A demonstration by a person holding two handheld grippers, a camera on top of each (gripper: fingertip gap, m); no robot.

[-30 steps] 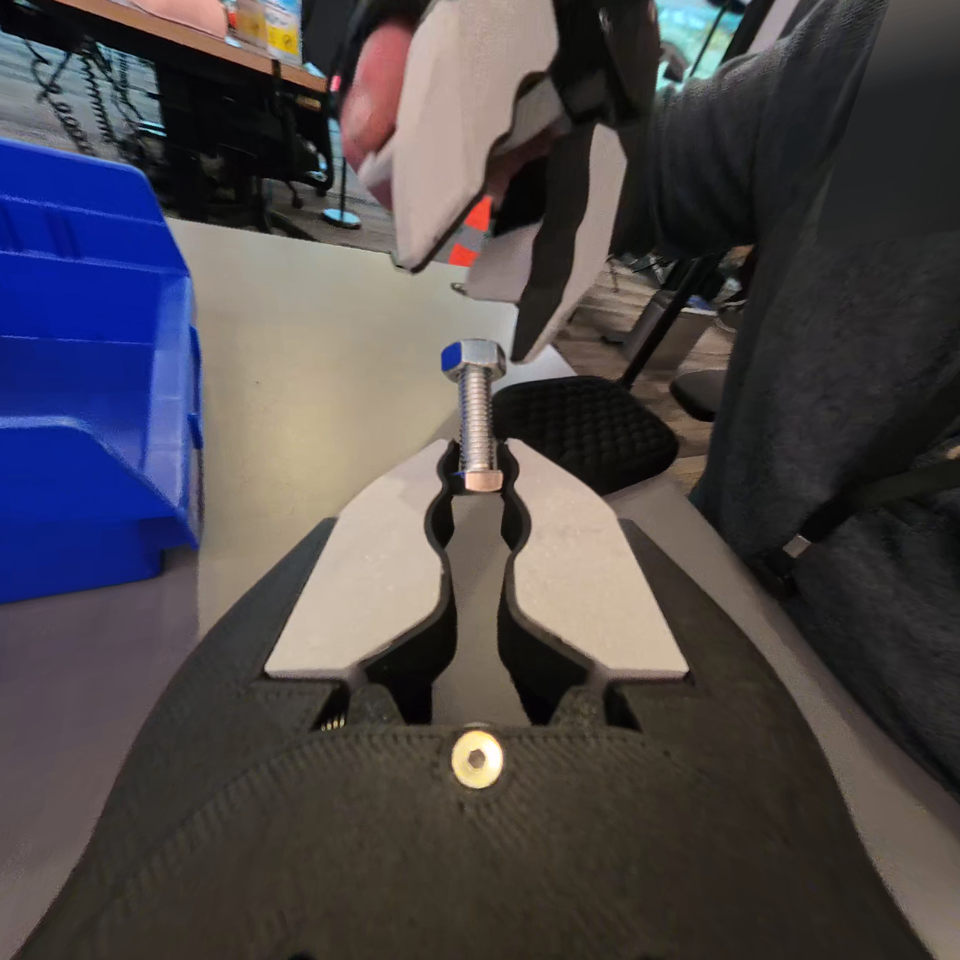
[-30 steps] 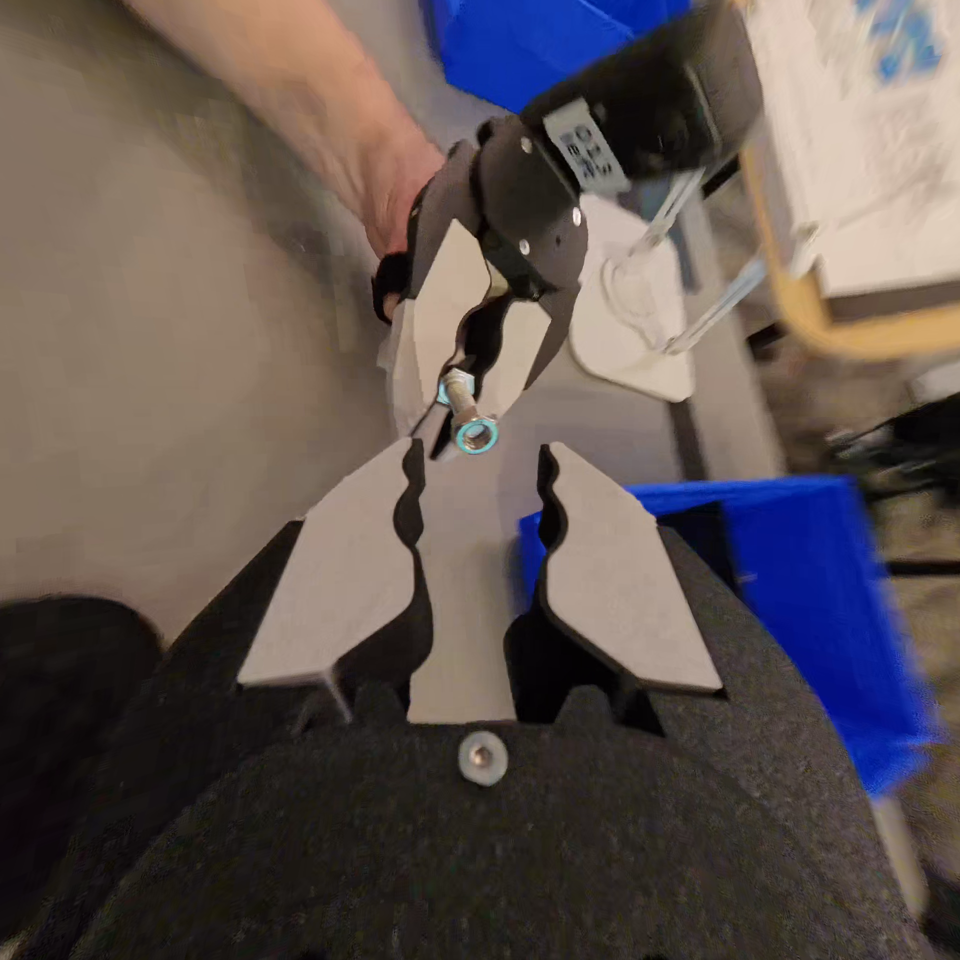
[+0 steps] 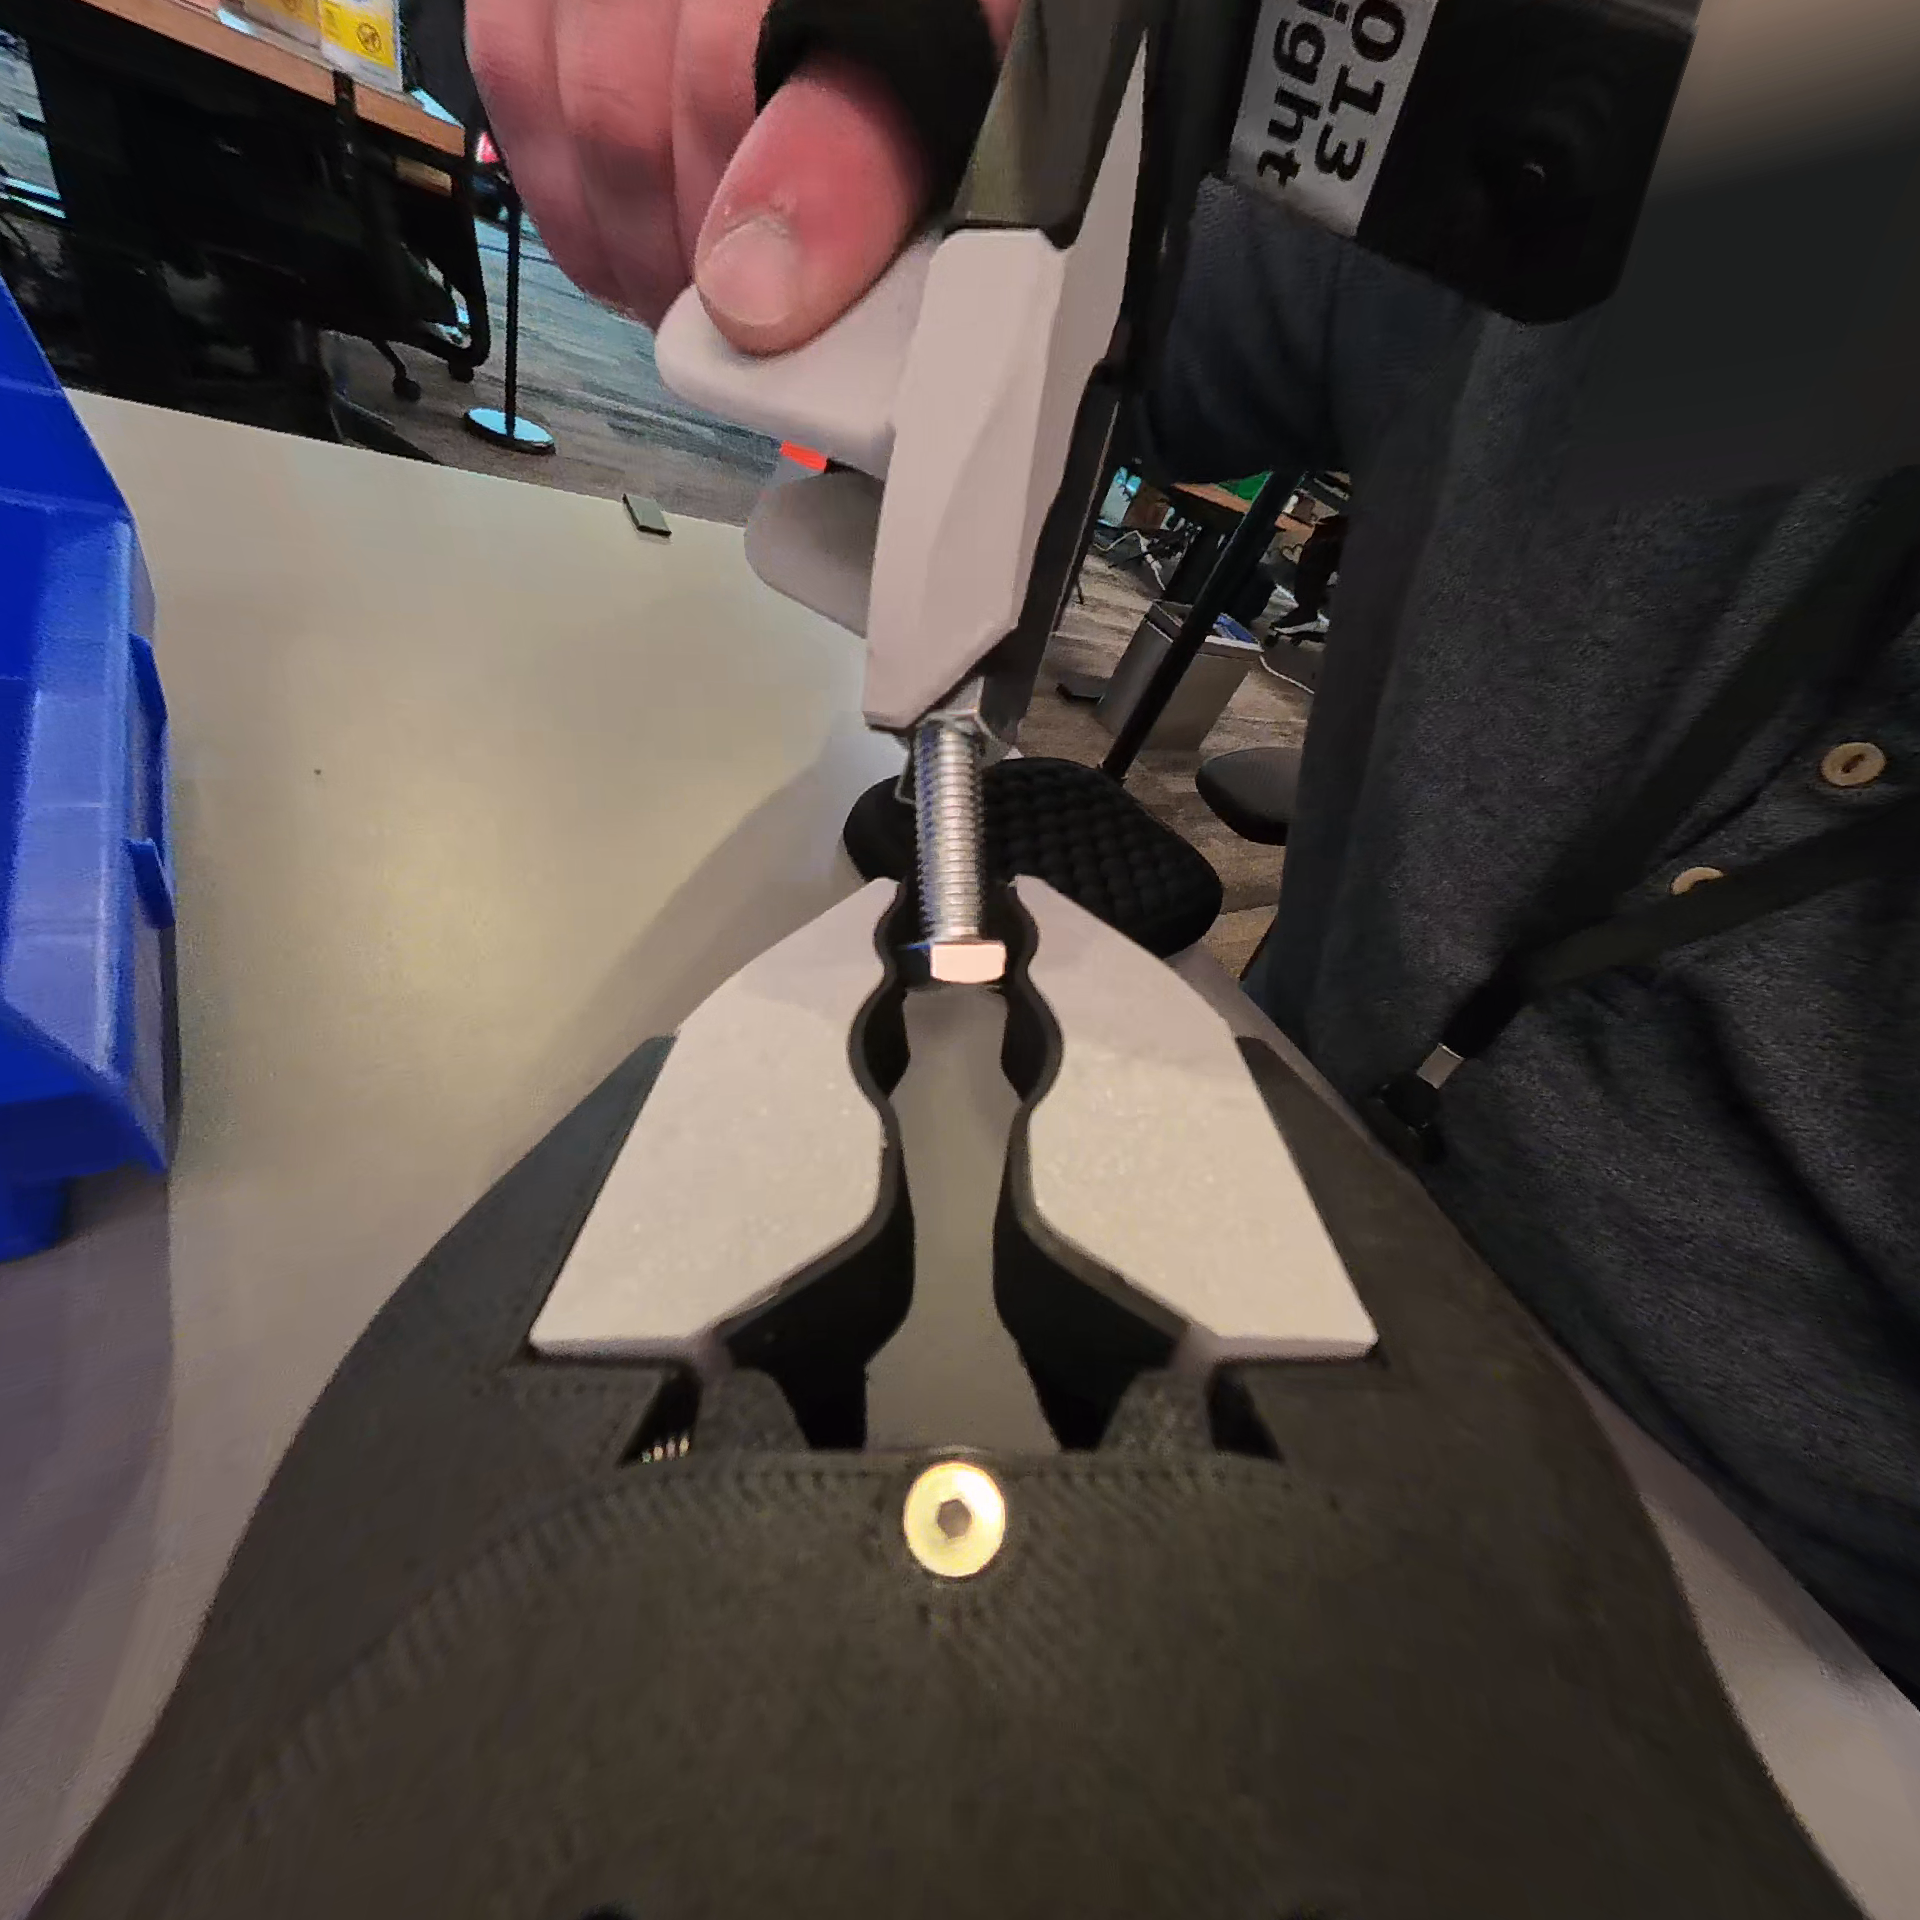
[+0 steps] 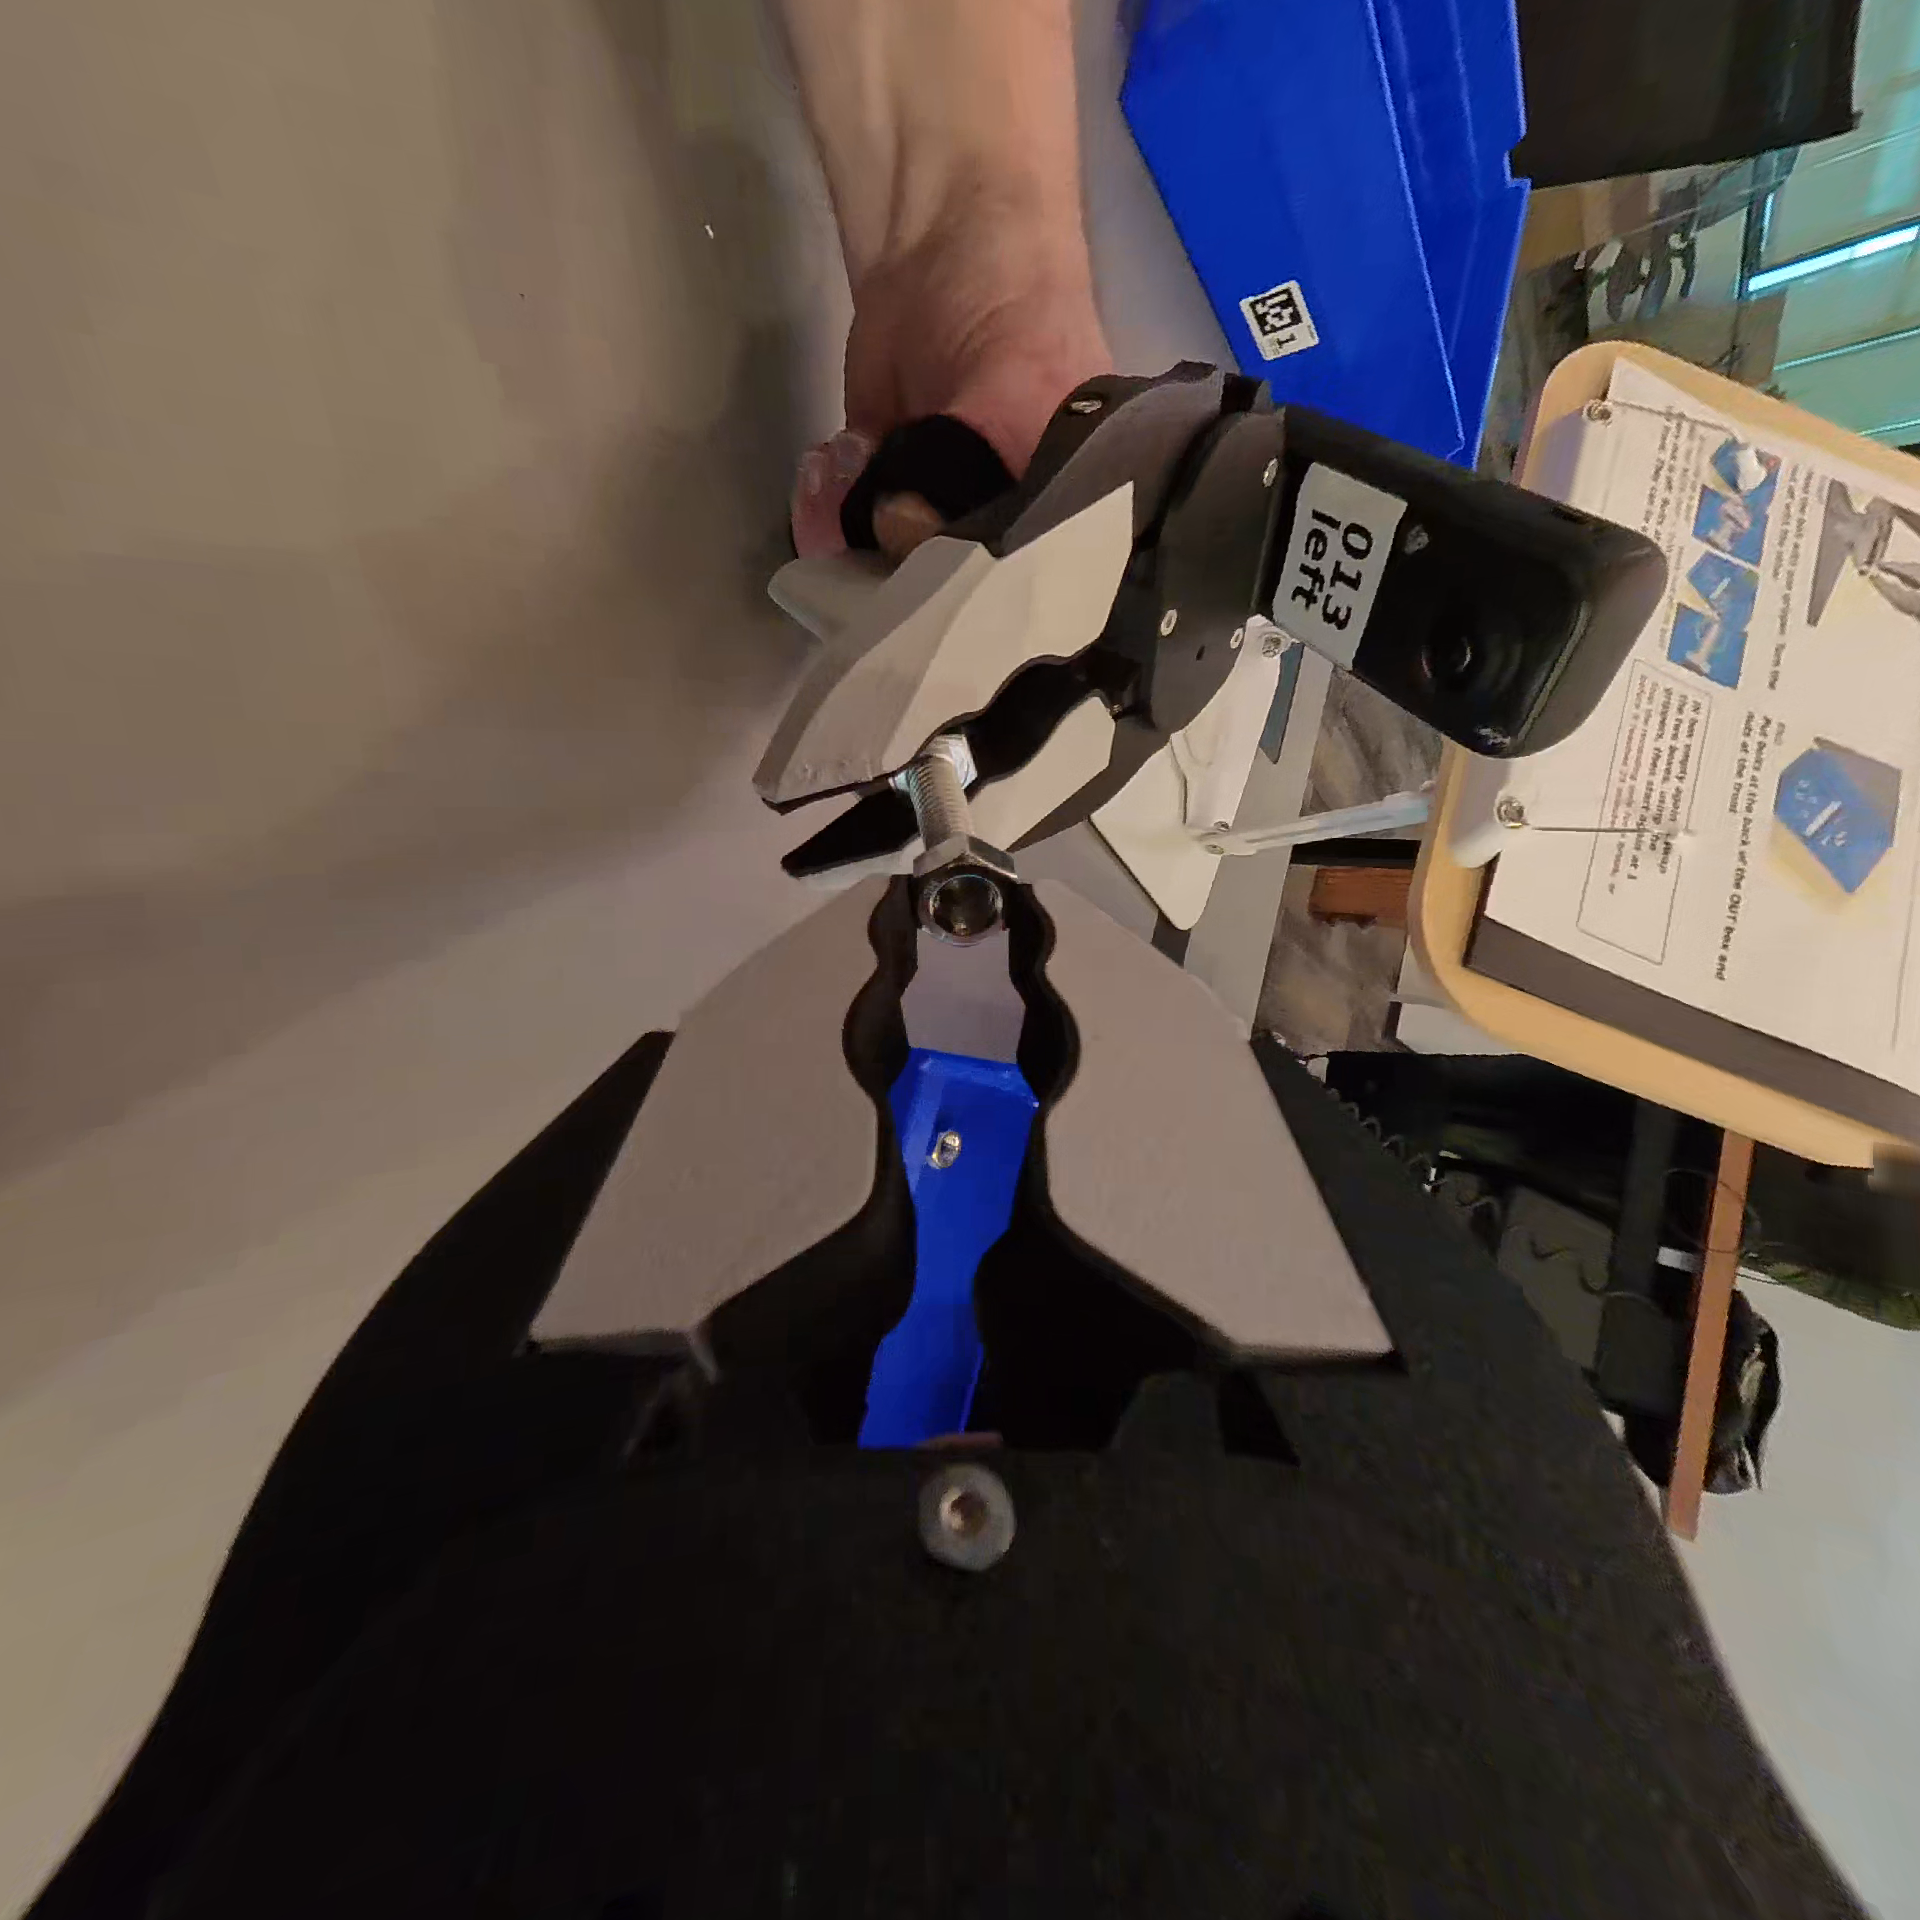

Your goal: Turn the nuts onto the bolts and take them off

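Your left gripper (image 3: pixel 954 935) has its jaws clamped on the hex head of one threaded steel bolt (image 3: pixel 948 831), pinched in the notch nearest the fingertips. In the left wrist view the bolt stands up out of that grip, its shank bare and bright along the whole stretch between the two tools.

Your right gripper (image 4: pixel 961 914) comes at the bolt from the far end. In the right wrist view its jaws are closed around one hex nut (image 4: pixel 961 902) sitting on the tip of the bolt, the nut's threaded hole facing the camera. In the left wrist view the nut is hidden behind the right gripper's grey finger, so how far it is threaded on cannot be told from there.

One hand shows on each tool: your right hand (image 3: pixel 707 156) presses a thumb on the grey trigger paddle, and your left hand (image 4: pixel 935 312) wraps the other gripper's handle.

Both tools hang above the pale table (image 3: pixel 468 727). Two blue bins show in the right wrist view: one blue bin (image 4: pixel 1340 208) with a small square marker sticker on its side behind the left gripper, and a second blue bin (image 4: pixel 935 1247) glimpsed through the gap between your right fingers, with one loose nut (image 4: pixel 943 1148) lying in it. A printed instruction sheet (image 4: pixel 1714 707) on a wooden board stands off to the right.
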